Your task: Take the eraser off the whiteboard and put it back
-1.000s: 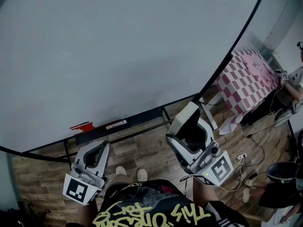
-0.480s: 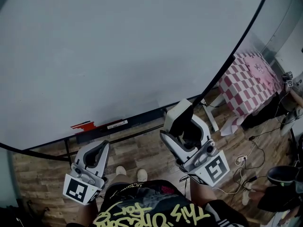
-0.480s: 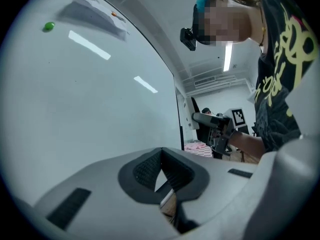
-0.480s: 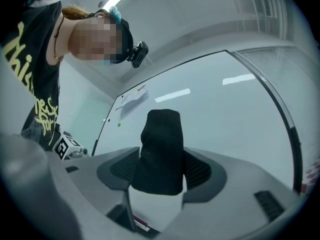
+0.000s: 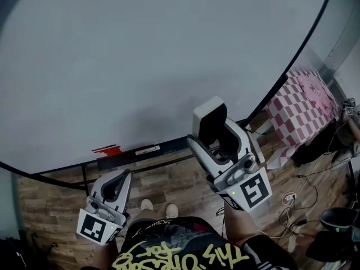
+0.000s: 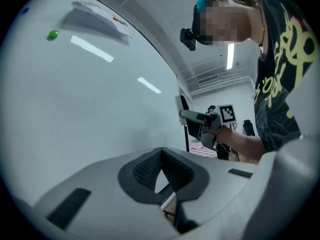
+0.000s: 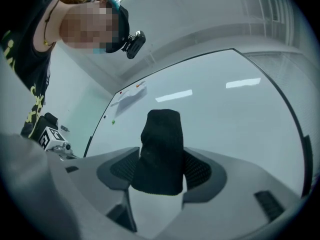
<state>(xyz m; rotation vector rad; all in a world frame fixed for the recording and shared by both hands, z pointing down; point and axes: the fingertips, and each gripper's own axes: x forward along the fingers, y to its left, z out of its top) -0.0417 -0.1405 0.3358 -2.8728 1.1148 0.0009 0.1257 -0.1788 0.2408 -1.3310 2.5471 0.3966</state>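
Note:
The eraser [image 5: 209, 120], white-backed with black felt, is clamped in my right gripper [image 5: 214, 135], which is shut on it and held up in front of the whiteboard [image 5: 140, 61], near its lower edge. In the right gripper view the black felt [image 7: 161, 151] stands upright between the pads, with the whiteboard [image 7: 230, 109] behind it. My left gripper [image 5: 115, 185] hangs low at the left, below the board's tray [image 5: 126, 152]. Its jaws are shut, the pads [image 6: 145, 169] meet at their tips, and nothing is held.
A red marker [image 5: 106, 149] lies on the tray. A table with a pink checked cloth [image 5: 304, 103] stands to the right of the board. Cables [image 5: 292, 198] run over the wooden floor. A green magnet [image 6: 52, 34] and a sheet of paper [image 6: 95, 19] sit high on the board.
My right gripper has risen with the eraser and moved a little left, closer to the board's lower edge. The left gripper has stayed where it was.

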